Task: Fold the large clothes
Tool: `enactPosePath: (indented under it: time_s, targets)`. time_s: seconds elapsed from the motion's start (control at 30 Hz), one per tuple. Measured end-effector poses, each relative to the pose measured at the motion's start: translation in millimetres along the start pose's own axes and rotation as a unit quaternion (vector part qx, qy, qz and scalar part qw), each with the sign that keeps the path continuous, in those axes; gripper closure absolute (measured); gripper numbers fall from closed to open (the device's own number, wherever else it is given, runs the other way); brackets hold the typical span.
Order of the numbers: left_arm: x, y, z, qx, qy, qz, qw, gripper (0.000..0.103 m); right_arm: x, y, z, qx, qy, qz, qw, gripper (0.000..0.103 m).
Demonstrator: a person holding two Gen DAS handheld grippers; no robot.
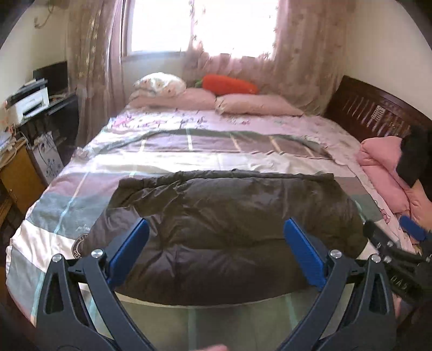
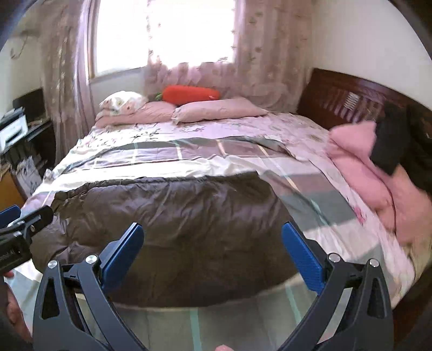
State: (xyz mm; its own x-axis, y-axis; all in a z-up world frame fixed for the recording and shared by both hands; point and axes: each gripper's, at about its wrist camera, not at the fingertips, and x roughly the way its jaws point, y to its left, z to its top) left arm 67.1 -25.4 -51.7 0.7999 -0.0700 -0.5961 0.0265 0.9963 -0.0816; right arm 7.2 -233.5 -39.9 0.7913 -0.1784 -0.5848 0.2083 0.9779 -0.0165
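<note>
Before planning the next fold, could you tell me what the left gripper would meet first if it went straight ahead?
Most likely the dark puffy jacket: the open left gripper points at its middle. Depth is unclear.

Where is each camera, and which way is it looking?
Left wrist: on the left gripper, looking along its open fingers over the dark puffy jacket toward the window; right gripper at right edge.
Right wrist: on the right gripper, facing likewise; jacket lies more left, left gripper at left edge.
Both share: jacket, carrot pillow, pink bedding.
</note>
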Motion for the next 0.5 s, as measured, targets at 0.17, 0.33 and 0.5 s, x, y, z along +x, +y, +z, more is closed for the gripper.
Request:
enactPosePath:
  time_s: [0.17, 0.33, 0.5]
  targets:
    - [-28, -9, -10, 0.004, -0.025, 0.007, 0.9997, 0.002, 7, 7, -21, -0.01, 0.036, -0.01, 0.999, 0.001]
    - [-40, -11, -14, 0.013, -0.03, 0.011, 0.9994, 0.002, 7, 21, -27, -0.036, 0.021, -0.028, 0.999, 0.001]
    - [-40, -9, -16, 0.01, -0.035, 0.006, 0.9993, 0.002, 2, 27, -31, -0.043, -0.003, -0.032, 0.999, 0.001]
